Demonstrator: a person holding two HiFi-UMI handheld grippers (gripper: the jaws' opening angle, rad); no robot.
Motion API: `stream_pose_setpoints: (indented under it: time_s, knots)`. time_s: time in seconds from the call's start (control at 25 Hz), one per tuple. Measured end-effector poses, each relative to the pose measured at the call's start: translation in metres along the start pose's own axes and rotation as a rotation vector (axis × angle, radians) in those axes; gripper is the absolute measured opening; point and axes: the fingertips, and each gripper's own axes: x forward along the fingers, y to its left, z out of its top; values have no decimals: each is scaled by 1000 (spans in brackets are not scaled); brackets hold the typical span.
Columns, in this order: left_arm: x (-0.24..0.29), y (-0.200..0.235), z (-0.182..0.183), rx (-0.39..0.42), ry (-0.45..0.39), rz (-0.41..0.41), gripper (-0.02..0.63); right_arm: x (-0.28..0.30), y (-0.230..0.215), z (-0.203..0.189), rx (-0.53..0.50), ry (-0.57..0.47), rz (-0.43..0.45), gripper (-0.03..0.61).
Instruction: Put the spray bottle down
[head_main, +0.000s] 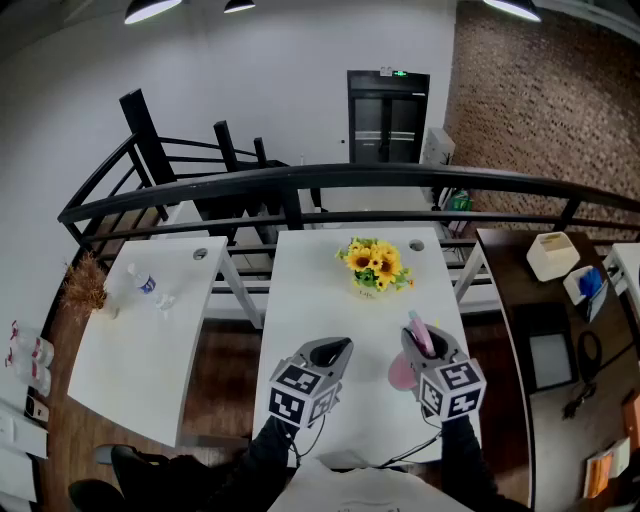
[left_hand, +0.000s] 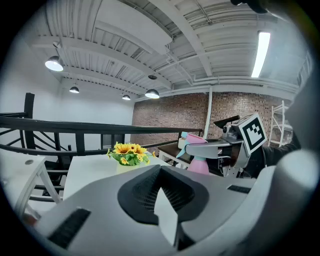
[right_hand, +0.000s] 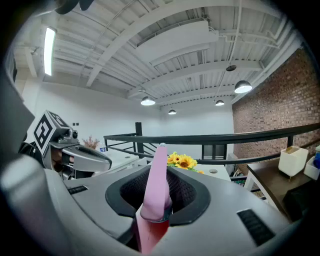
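Right gripper (right_hand: 159, 202): jaws closed on the pink spray bottle (right_hand: 156, 186). They clamp it at the neck, and the pink trigger head sticks up between the black ribbed pads. From the head view the bottle's round pink body hangs just below and left of this gripper. It is over the near right part of the white table (head_main: 310, 295). Cannot tell whether its base touches the tabletop. In the left gripper view the lower body is hidden.

Left gripper (left_hand: 160, 192): jaws drawn together with nothing between them. It is held over the near edge of the same table, just left of the right gripper and apart from it. Both grippers point away from the person and slightly down.

Sunflowers (head_main: 375, 265) in a low pale pot stand at the far middle of the table, well apart from the bottle.

A second white table (head_main: 150, 340) stands to the left. A small clear bottle (head_main: 145, 283) lies on its far end, and a dried plant (head_main: 85, 285) is at its left edge. A black railing (head_main: 350, 178) runs across the far side. A dark table (head_main: 520, 300) is on the right, with a white box (head_main: 552, 255) on it.
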Motion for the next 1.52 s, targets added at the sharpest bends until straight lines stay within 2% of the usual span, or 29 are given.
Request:
stream_pose_setpoints:
  time_s: [0.4, 0.72, 1.04, 1.52]
  knots:
    - [15, 3, -5, -6, 9, -12, 15, 20, -24, -10, -12, 11, -30, 75]
    - [29, 1, -20, -27, 42, -32, 15, 53, -77, -27, -53, 7, -146, 75]
    - [39, -2, -34, -52, 69, -46, 15, 86, -114, -42, -90, -24, -206, 75]
    - [49, 6, -42, -63, 85, -28, 15, 107, -131, -59, -95, -22, -211, 75]
